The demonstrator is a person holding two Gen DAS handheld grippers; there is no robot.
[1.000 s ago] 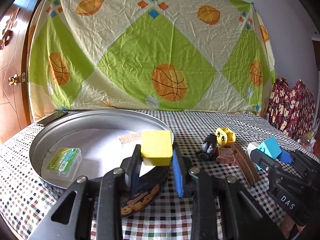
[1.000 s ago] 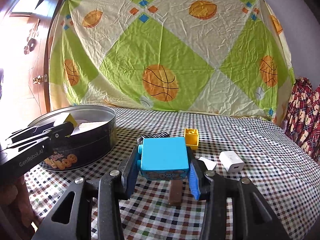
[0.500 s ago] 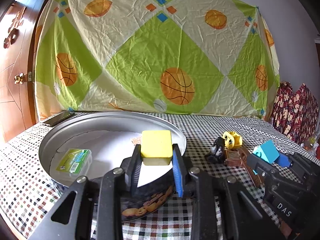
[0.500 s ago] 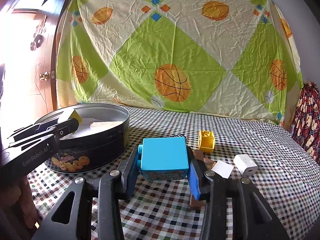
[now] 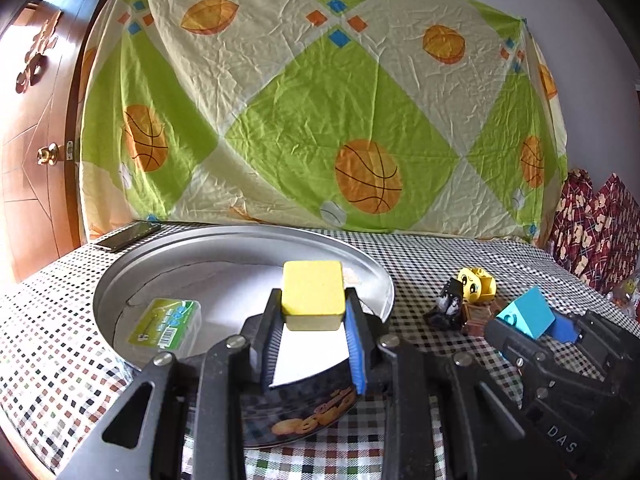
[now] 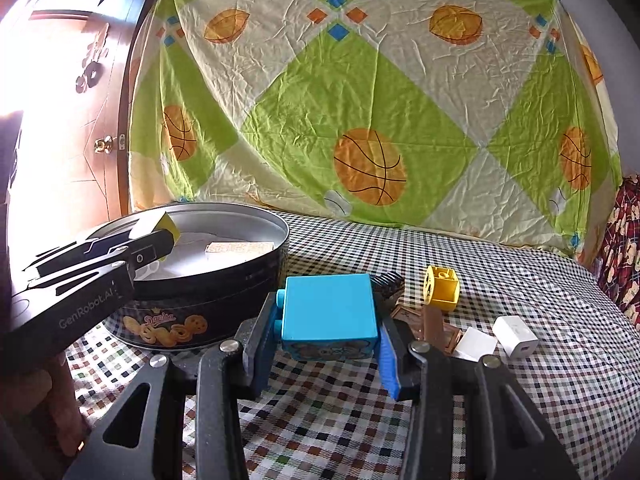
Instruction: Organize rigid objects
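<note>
My left gripper (image 5: 313,320) is shut on a yellow block (image 5: 313,294), held over the near rim of a round cookie tin (image 5: 368,276). A green-labelled clear box (image 5: 166,322) lies inside the tin. My right gripper (image 6: 329,336) is shut on a blue toy brick (image 6: 329,312), just right of the tin (image 6: 208,292) and above the checked cloth. In the right wrist view the left gripper (image 6: 158,240) reaches over the tin with the yellow block (image 6: 162,222). The left wrist view shows the right gripper (image 5: 534,326) at the right with the blue brick (image 5: 528,312).
A yellow face brick (image 6: 440,288), brown toy pieces (image 6: 434,326), a small black figure (image 5: 450,304), a white card (image 6: 474,344) and a white charger (image 6: 514,336) lie on the checked tablecloth. A phone (image 5: 126,236) rests at the far left. A basketball-print sheet hangs behind.
The right gripper has carried the blue brick leftward, nearer the tin. The left gripper stays over the tin with the yellow block, shifted only slightly.
</note>
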